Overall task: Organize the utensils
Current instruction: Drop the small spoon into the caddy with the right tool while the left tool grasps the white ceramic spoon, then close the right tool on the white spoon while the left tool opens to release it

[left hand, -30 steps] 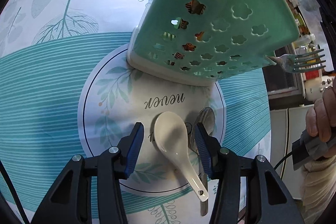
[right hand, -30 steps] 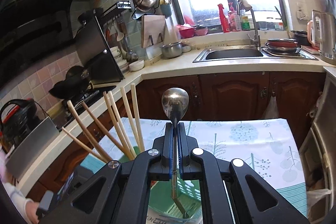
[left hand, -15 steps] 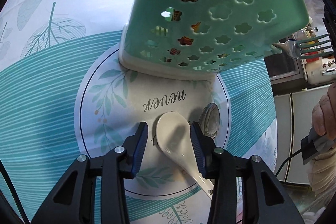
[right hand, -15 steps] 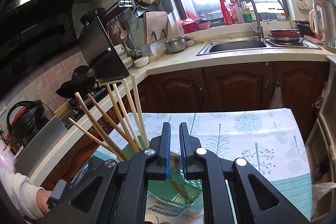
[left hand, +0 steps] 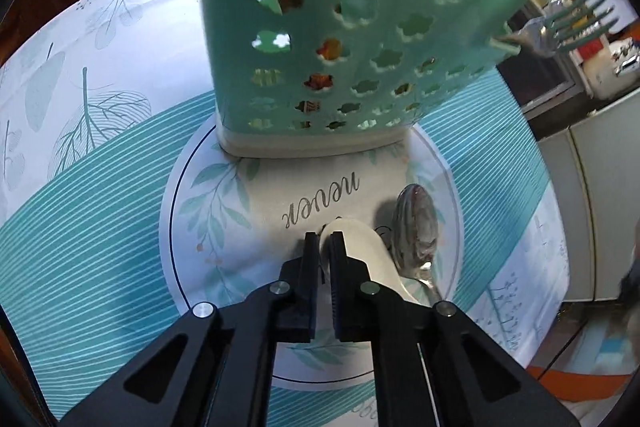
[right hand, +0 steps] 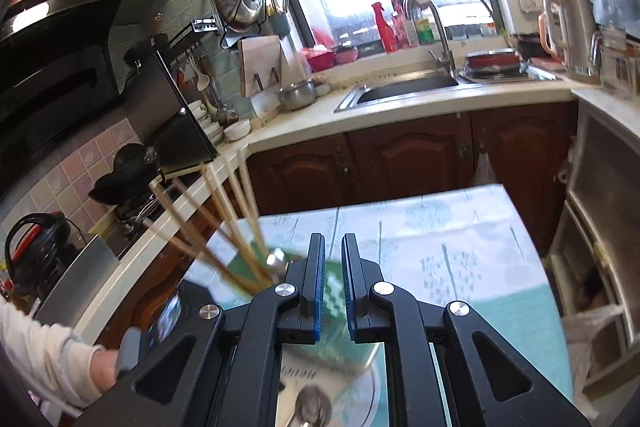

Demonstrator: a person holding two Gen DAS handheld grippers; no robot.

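White ceramic meets black plastic at the bottom of the left wrist view: the left gripper (left hand: pixel 324 239), pointing steeply down, has just closed its jaws to a sliver, and they appear to pinch the left rim of the ceramic spoon (left hand: pixel 366 247). The spoon's bowl bulges out to the right of the jaws. Its long axis runs from the bowl tip, just ahead of the fingertips, back toward the lower right, where the handle disappears beneath the gripper body.

Just beside it on the right, roughly parallel, lies a metal spoon (left hand: pixel 416 227), bowl forward. Both rest on the round placemat (left hand: pixel 224 227).

Straight ahead on the same mat, past the printed word, stands the green utensil holder (left hand: pixel 360 27), upright on its pale base, with a fork (left hand: pixel 576 15) jutting at its upper right edge. For this hand the likely destination lies forward and up, so the spoon must probably be lifted over the rim and tipped handle-down. A grip on so thin a rim could slip.

The right gripper (right hand: pixel 331 251) is held higher and farther back, all but closed and holding nothing. It looks over the holder's chopsticks (right hand: pixel 224 223) toward the kitchen counter. The left hand is clearly the nearer to both spoons.
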